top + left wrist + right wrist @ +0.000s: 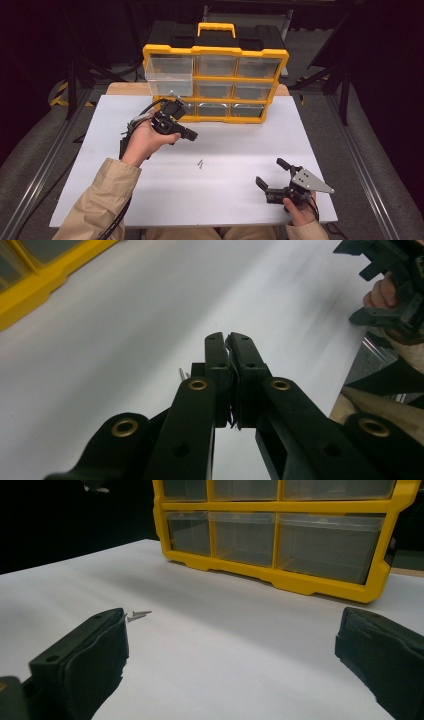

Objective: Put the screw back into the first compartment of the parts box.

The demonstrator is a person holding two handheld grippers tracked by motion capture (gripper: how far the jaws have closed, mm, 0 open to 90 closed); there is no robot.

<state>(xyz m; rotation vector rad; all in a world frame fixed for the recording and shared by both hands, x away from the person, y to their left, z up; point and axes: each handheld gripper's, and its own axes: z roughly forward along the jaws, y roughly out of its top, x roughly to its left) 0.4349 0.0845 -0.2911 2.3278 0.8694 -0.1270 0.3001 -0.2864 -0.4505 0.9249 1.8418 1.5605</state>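
Right gripper (274, 173) low at the desk's (240, 150) near edge — fingers spread wide, holding nothing.
Left gripper (192, 135), raised at ten o'clock before the yellow drawer cabinet (216, 50), has fingers pressed together; two small screws (200, 163) lie mid-desk — between both grippers.

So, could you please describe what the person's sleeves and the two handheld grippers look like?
Both forearms wear tan fabric sleeves. The left gripper is black, and a black cable trails from it along the sleeve. Its linkage arms carry brass-coloured rivets. The right gripper is also black, with two blocky jaws and a grey three-cornered plate on top, dotted with small holes.
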